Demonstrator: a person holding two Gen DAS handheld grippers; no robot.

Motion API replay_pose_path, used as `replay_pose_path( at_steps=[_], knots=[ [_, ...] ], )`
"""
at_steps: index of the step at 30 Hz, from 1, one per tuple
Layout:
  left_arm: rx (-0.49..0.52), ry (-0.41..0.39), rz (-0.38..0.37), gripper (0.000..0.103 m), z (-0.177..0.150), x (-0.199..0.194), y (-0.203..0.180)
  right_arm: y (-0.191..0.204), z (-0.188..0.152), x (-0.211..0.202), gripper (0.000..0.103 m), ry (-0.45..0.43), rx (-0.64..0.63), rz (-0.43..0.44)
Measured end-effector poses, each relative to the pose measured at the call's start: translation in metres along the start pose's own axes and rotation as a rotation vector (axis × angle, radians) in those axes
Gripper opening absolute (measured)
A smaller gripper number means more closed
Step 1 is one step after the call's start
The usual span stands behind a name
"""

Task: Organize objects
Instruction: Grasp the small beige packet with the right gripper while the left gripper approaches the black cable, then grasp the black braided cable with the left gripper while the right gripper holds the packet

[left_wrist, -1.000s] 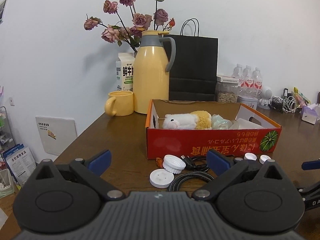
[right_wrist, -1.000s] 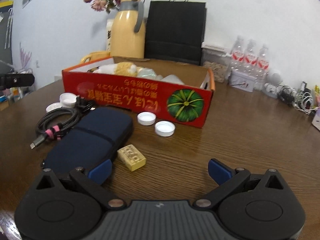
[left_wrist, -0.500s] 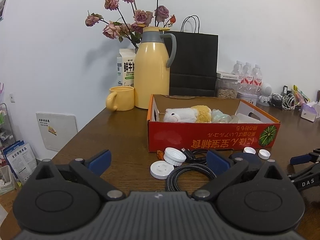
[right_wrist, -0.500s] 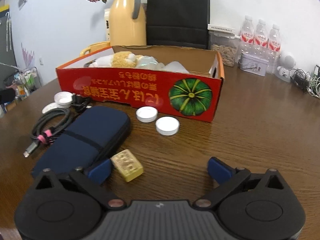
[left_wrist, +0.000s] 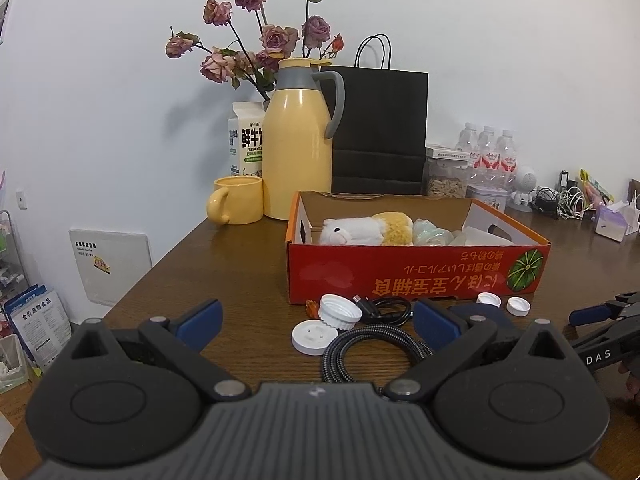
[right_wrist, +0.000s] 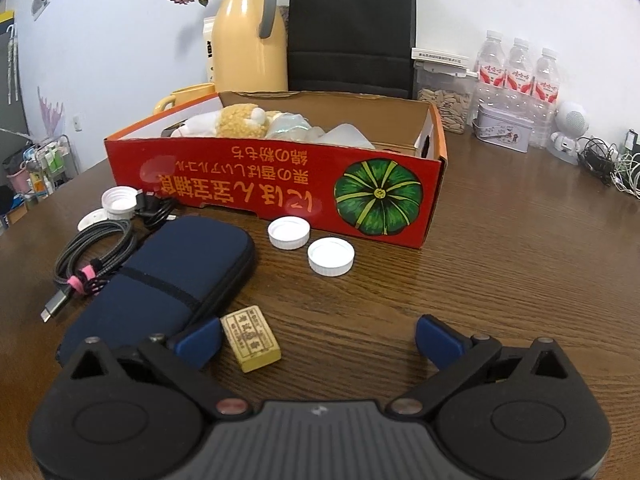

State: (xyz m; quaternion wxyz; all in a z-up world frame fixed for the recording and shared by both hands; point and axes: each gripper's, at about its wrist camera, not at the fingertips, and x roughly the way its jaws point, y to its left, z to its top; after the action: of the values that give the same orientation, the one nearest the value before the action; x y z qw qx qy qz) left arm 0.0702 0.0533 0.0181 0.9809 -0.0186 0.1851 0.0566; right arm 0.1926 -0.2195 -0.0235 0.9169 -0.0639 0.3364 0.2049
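Right gripper (right_wrist: 316, 336) wide apart, empty; yellow block (right_wrist: 251, 339) beside left finger.

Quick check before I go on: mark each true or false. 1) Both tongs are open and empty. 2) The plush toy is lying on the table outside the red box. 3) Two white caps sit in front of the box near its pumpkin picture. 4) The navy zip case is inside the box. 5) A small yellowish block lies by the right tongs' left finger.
1) True: the left tongs and right tongs are spread wide and hold nothing.
2) False: the plush toy lies inside the red box.
3) True: the two white caps rest on the table there.
4) False: the navy zip case lies on the table, before the box.
5) True: the yellowish block lies just beside that finger.
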Motion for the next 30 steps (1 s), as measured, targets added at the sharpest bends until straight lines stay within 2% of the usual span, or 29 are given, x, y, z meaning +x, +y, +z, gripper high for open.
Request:
replay_pose_path(
  at_steps=[3, 6, 8, 9, 11, 15, 19, 30],
  knots=[
    [-0.001, 0.004, 0.004, 0.103, -0.001, 0.000, 0.000, 0.001, 0.000, -0.001, 0.099, -0.008, -0.003, 0.008],
    [-0.001, 0.009, 0.006, 0.103, -0.002, 0.002, 0.000, 0.003, 0.000, -0.005, 0.080, -0.030, -0.011, 0.021],
    [0.000, 0.010, 0.004, 0.103, -0.003, 0.002, -0.001, 0.006, -0.001, -0.008, 0.058, -0.045, -0.018, 0.038],
    [0.002, 0.011, 0.004, 0.103, -0.003, 0.002, -0.001, 0.007, -0.001, -0.009, 0.051, -0.051, -0.021, 0.044],
    [0.004, 0.012, 0.003, 0.103, -0.003, 0.002, -0.002, 0.011, -0.001, -0.011, 0.020, -0.059, -0.022, 0.065],
    [0.007, 0.016, 0.005, 0.103, -0.004, 0.003, -0.002, 0.015, -0.002, -0.012, 0.020, -0.061, -0.020, 0.073],
    [0.008, 0.025, 0.005, 0.103, -0.005, 0.005, -0.003, 0.015, -0.003, -0.016, 0.020, -0.080, -0.007, 0.033],
    [0.031, 0.070, -0.011, 0.103, -0.012, 0.018, -0.013, 0.011, -0.011, -0.047, 0.020, -0.265, 0.039, -0.058]
  ],
)
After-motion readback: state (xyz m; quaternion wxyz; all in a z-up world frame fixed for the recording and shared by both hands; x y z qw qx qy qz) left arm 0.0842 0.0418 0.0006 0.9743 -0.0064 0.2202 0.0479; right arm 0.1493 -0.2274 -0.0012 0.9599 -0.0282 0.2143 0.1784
